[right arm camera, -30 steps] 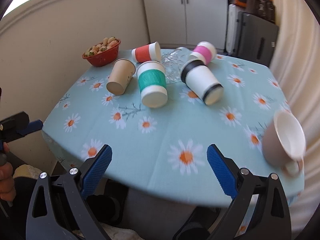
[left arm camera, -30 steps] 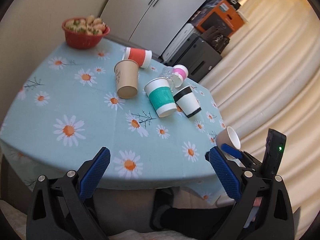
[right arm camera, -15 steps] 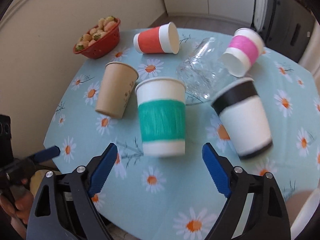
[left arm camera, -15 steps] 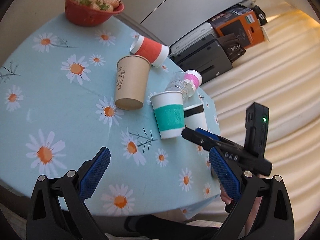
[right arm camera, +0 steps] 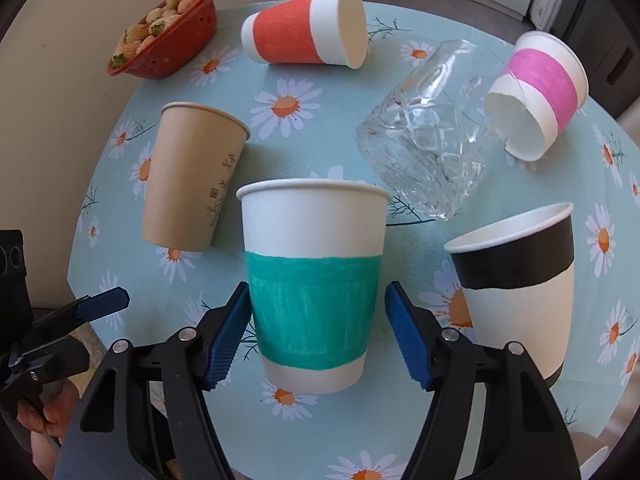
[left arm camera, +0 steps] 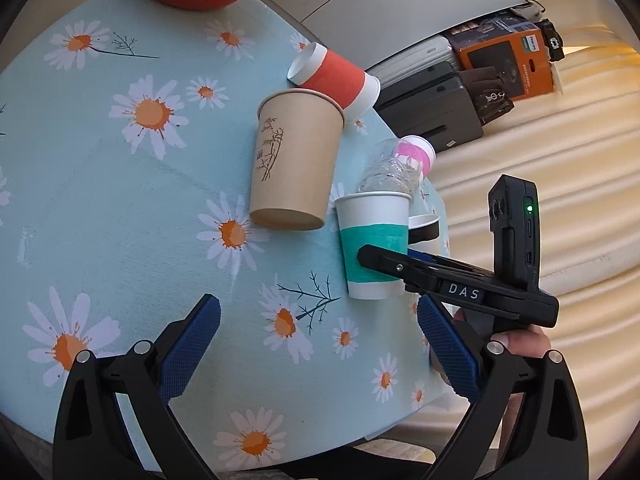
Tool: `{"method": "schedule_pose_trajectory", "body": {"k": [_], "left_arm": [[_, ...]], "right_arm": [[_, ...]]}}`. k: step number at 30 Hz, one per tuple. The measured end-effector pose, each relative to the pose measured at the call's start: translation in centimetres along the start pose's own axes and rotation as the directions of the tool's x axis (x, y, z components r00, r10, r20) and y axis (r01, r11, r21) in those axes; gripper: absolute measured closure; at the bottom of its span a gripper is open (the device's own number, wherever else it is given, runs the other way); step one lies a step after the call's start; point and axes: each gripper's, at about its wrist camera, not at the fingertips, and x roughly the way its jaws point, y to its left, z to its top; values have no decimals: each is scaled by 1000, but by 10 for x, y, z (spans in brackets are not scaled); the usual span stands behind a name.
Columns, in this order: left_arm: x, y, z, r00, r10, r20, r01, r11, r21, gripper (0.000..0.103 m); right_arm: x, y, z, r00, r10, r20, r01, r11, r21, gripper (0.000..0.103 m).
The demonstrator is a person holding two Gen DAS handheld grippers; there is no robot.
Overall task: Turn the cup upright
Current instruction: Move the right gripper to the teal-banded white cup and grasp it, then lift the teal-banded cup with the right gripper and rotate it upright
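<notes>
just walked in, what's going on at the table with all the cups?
A person holds a handheld gripper in each hand over a daisy tablecloth strewn with tipped-over cups. The right gripper is open, its fingers straddling the green-banded cup, which lies on its side; not clamped yet. The left gripper hangs open over the near edge, holding nothing. The brown, red, pink and black-banded cups and a clear glass also lie on their sides.

A home: daisy tablecloth [left arm camera: 120, 208], strawberry bowl [right arm camera: 168, 36], curtains [left arm camera: 560, 140].
</notes>
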Motion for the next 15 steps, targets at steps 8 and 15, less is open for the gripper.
{"method": "schedule_pose_trajectory", "body": {"k": [8, 15], "left_arm": [[-1, 0, -6, 999, -40, -8, 39, 999, -12, 7], [-8, -9, -22, 997, -69, -22, 69, 998, 11, 7]], "right_arm": [[-5, 4, -12, 1000, 0, -10, 0, 1000, -11, 41], [-21, 6, -41, 999, 35, -7, -35, 999, 37, 41]]}}
